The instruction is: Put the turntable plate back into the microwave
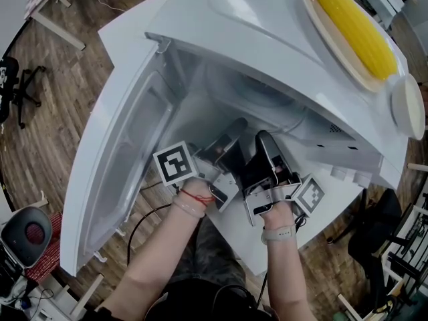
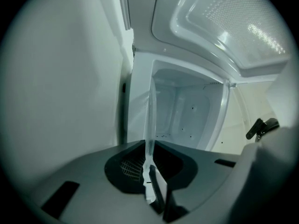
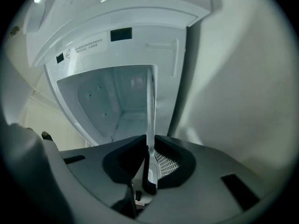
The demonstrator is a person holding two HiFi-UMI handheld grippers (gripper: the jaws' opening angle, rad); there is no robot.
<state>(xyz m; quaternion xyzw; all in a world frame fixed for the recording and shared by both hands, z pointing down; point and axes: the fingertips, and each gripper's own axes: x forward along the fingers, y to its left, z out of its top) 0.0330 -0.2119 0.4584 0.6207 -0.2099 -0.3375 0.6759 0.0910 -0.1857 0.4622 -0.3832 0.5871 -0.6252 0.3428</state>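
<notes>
- Currently, at the far left, the door point(image 1: 124, 159) of the microwave point(image 1: 221, 19) is hanging wide open, leaving the cavity free to enter.
- The left hand-held gripper point(image 2: 148, 166) is reaching into the cavity mouth. Its jaws are pinching nearly together on the near rim of the plate point(image 2: 150, 120), with only the thickness of the clear glass between them.
- The plate is showing edge-on in both gripper views, running from the jaws toward the back wall. It is partly inside the cavity, and I cannot tell whether it is touching the floor yet.
- The right hand-held gripper point(image 3: 149, 166) is working just beside the left one. It is clamping the same rim in the same way, jaws almost closed on the glass.
- The step in hand looks like the insertion itself, with both grippers carrying the plate in together.
- The next move probably calls for keeping the glass level and easing it further in and down until it is sitting centred. Both jaws would then be opening together, so neither side tips. The hub is not visible, so centring would be going by feel.
- At the far right, corn point(image 1: 351, 25) is lying on a dish point(image 1: 319, 25) on top of the microwave, so jolts to the housing are worth avoiding.
</notes>
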